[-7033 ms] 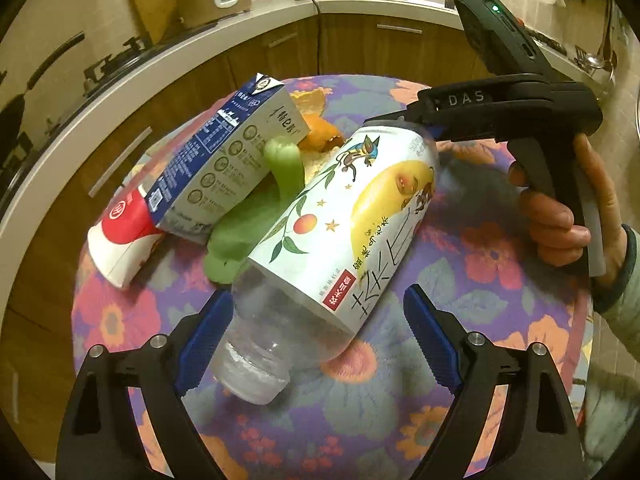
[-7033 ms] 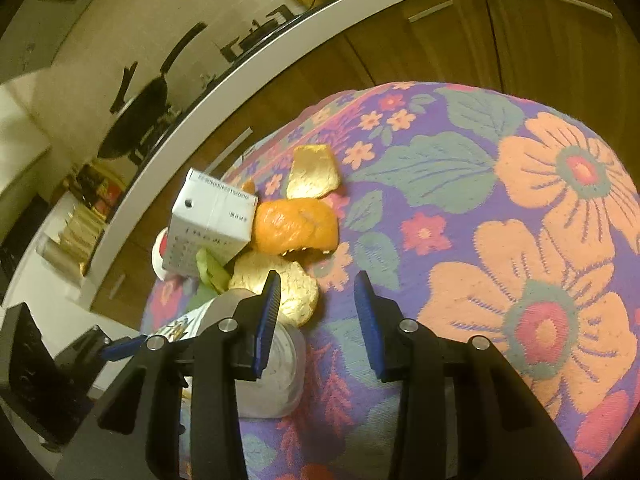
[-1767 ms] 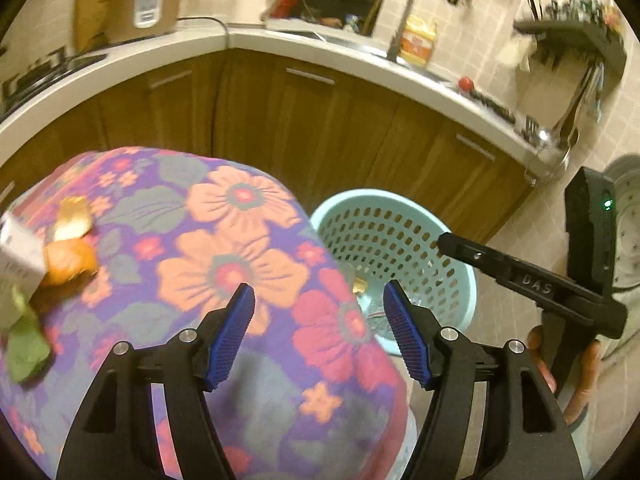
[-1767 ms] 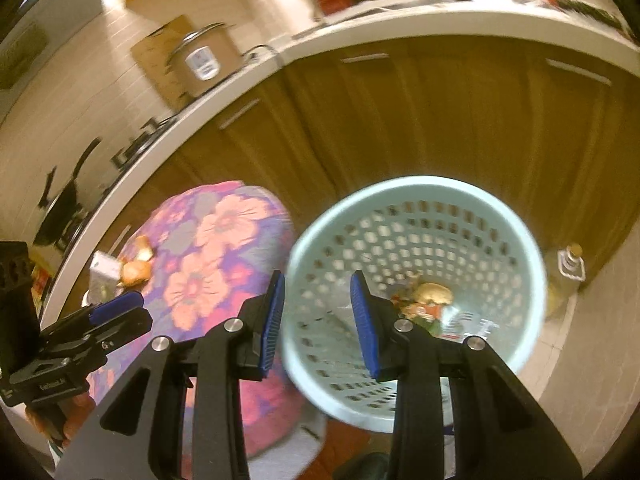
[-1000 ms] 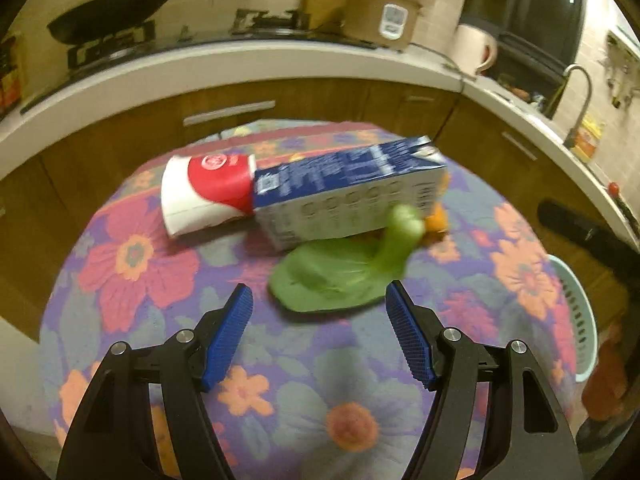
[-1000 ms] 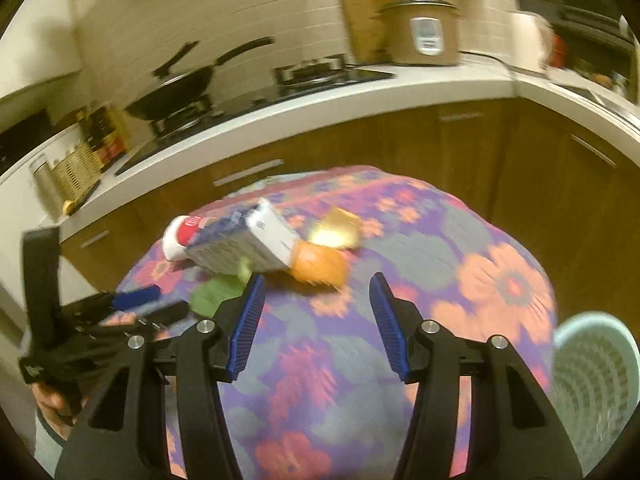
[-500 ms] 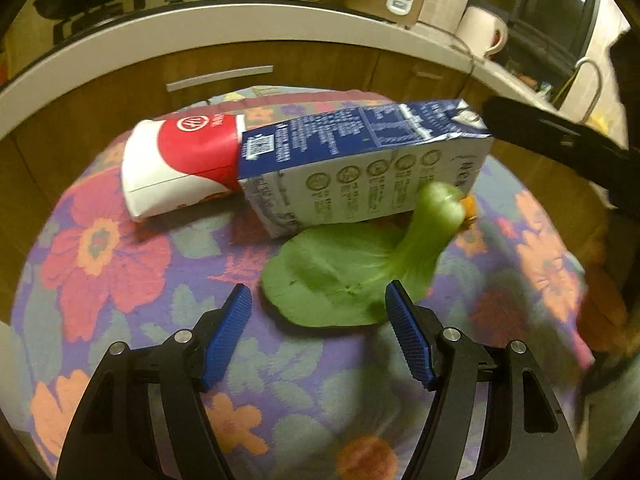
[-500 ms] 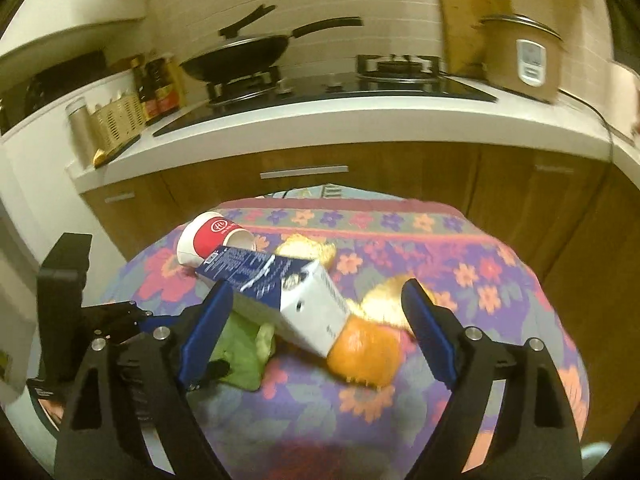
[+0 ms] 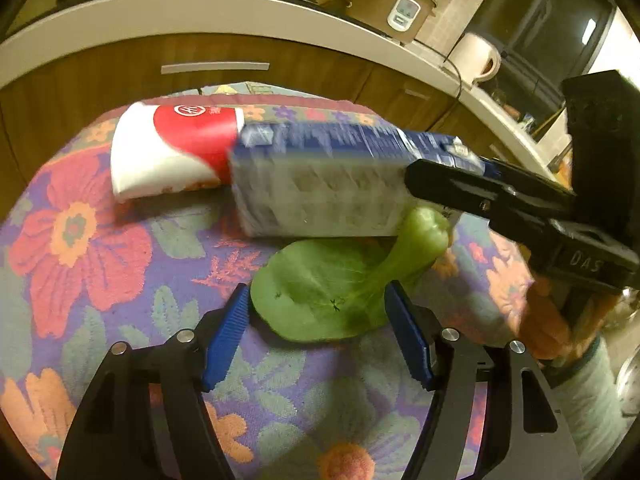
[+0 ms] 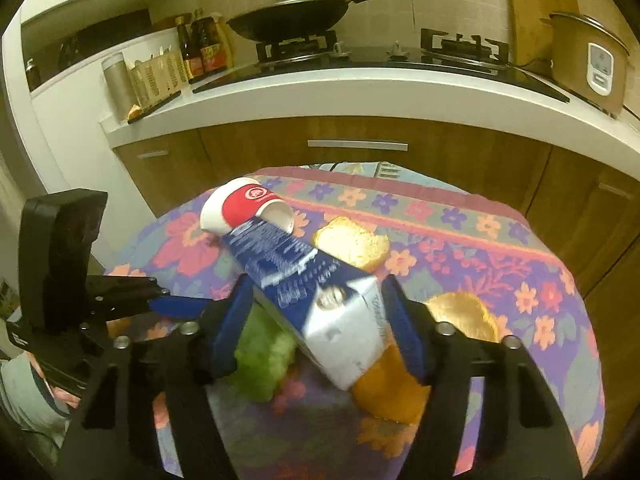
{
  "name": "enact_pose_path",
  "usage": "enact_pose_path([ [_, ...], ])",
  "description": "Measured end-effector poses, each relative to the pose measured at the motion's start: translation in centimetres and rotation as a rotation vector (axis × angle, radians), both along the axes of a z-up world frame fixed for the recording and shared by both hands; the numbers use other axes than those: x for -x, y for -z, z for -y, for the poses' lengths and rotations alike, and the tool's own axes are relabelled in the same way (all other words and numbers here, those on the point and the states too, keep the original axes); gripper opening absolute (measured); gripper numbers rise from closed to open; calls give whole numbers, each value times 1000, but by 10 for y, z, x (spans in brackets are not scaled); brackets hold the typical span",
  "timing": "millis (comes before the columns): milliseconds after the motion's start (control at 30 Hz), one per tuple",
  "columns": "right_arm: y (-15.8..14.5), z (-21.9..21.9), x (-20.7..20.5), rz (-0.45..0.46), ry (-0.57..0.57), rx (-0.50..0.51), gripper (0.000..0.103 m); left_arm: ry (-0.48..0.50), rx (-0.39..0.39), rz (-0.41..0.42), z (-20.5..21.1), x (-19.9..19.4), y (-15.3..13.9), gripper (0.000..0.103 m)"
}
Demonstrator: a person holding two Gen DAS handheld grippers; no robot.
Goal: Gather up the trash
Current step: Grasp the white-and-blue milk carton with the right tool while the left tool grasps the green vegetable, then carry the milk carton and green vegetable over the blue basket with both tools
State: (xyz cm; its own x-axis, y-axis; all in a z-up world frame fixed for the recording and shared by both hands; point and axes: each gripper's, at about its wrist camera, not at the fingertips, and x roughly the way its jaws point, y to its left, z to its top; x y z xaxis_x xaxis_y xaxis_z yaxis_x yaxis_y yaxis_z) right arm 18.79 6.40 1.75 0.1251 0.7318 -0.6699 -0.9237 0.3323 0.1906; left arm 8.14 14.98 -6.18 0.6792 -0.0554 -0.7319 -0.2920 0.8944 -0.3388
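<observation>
Left wrist view: the left gripper [image 9: 320, 334] is wide open with nothing in it, its blue pads [image 9: 226, 336] low over the flowered cloth [image 9: 80, 240]. The near edge of a green leaf [image 9: 320, 300] lies flat between the two pads; its pale stalk runs up and to the right, toward the carton [image 9: 320, 184]. The carton lies just beyond the leaf with its long axis left to right across the table, its folded top to the right (motion-blurred, so the print cannot be read). A red-and-white cup [image 9: 172, 148] lies on its side at the carton's left end, touching it, its base pointing left. The right gripper [image 9: 448, 184] reaches in from the right, its tips over the carton's top end.

Right wrist view: the right gripper [image 10: 316, 320] has its fingers spread, one on each side of the carton's [image 10: 316, 292] near end; whether the pads touch the carton cannot be told. The carton's long axis runs from near, at the fingers, to far left, with its capped top nearest the camera and its far end against the mouth of the cup [image 10: 244, 208]. The leaf [image 10: 264, 356] sits low beside the left finger, partly under the carton. Orange peel [image 10: 392, 384] lies near right of the carton, another piece [image 10: 460, 312] just beyond the right finger, and a pale piece [image 10: 352, 244] farther back. The left gripper [image 10: 180, 304] comes in from the left, its blue tip near the carton.
</observation>
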Motion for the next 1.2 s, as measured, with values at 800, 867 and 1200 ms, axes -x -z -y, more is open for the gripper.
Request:
enact_pose_path([
  [800, -39, 95, 70, 97, 191, -112, 36, 75, -178, -14, 29, 33, -22, 3],
  [867, -39, 108, 84, 112, 217, -106, 36, 59, -176, -1, 27, 51, -26, 3],
  [1200, -3, 150, 149, 89, 311, -20, 36, 22, -87, 78, 13, 113, -32, 3],
])
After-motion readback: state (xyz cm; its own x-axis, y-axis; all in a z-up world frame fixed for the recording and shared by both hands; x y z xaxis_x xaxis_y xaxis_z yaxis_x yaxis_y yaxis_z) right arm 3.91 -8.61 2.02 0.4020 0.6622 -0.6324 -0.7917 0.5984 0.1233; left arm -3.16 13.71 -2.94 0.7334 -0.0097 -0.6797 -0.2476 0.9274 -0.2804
